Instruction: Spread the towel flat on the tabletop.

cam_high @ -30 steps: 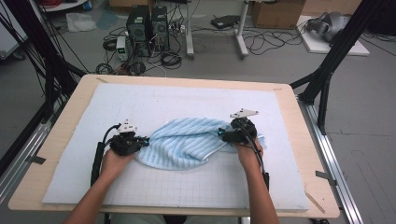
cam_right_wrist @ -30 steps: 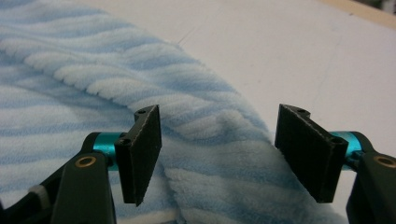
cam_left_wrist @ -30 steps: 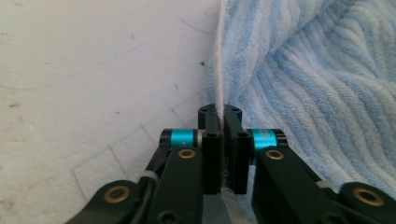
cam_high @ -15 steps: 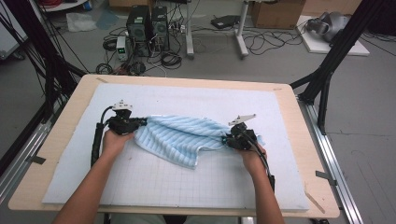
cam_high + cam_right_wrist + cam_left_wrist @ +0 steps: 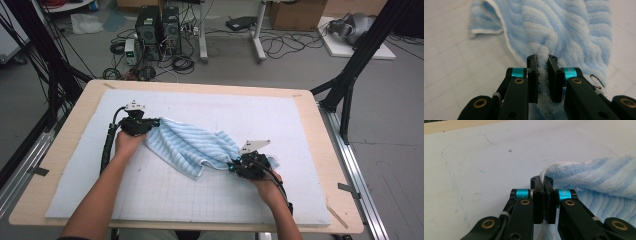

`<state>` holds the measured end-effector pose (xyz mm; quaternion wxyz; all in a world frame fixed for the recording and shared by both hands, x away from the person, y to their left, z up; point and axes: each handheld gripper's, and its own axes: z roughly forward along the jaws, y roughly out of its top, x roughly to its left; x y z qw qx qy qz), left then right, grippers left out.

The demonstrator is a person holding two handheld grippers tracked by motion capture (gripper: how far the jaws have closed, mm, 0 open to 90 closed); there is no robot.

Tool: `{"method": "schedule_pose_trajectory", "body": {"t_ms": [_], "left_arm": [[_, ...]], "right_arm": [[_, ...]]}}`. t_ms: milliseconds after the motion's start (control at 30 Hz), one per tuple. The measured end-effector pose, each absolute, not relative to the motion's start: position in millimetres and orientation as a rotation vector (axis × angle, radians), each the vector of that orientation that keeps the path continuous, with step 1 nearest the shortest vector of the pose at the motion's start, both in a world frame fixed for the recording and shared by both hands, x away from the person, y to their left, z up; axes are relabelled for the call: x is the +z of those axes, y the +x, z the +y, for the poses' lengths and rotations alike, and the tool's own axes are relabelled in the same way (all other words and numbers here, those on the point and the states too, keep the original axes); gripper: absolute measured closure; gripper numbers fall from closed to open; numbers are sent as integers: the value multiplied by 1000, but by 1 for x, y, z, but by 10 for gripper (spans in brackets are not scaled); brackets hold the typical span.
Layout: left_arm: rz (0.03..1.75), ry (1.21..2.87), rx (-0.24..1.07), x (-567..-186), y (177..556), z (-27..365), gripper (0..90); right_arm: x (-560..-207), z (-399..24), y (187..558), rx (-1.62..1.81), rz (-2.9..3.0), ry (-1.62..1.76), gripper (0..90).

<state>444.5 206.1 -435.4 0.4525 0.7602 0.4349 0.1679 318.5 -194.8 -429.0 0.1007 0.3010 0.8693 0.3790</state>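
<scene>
Both hands have drawn apart, stretching the light-blue striped terry towel between them; left gripper stays clamped on one end, right gripper, just closed, pinches a fold.

Black hand-held gripper, cyan bands, brass screws

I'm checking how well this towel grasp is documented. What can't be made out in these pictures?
- High view: the jaws of the left gripper and right gripper are too small, and hidden by their bodies.
- Right gripper view: the dark mark on the towel is partly hidden by a jaw arm.
- Left gripper view: the towel's far end is cut off by the right edge.
- High view: the towel's underside lies against the mat.
</scene>
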Motion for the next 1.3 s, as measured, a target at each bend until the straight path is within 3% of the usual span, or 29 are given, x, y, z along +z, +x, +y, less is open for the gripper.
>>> {"method": "schedule_pose_trajectory", "body": {"t_ms": [200, 233, 300, 433, 733, 900, 1200, 1300], "left_arm": [[1095, 1834, 394, -438, 446, 210, 852], [1111, 1824, 401, -437, 446, 210, 784], [1144, 1793, 415, -433, 444, 210, 551], [1125, 1757, 425, -422, 437, 211, 397], [1019, 1778, 339, -420, 409, 198, 361], [944, 1821, 337, -424, 395, 187, 317], [876, 1899, 265, -431, 378, 173, 318], [862, 1918, 256, -430, 376, 169, 321]], "right_arm": [[-432, -169, 309, 1168, 2661, 778, 804], [-433, -164, 308, 1166, 2677, 763, 796], [-430, -159, 308, 1189, 2674, 744, 750], [-413, -165, 311, 1338, 2582, 757, 608], [-392, -182, 345, 1278, 2392, 873, 456], [-395, -186, 373, 1150, 2361, 891, 314], [-414, -179, 411, 1013, 2497, 917, 294], [-421, -172, 418, 1002, 2555, 905, 329]]}}
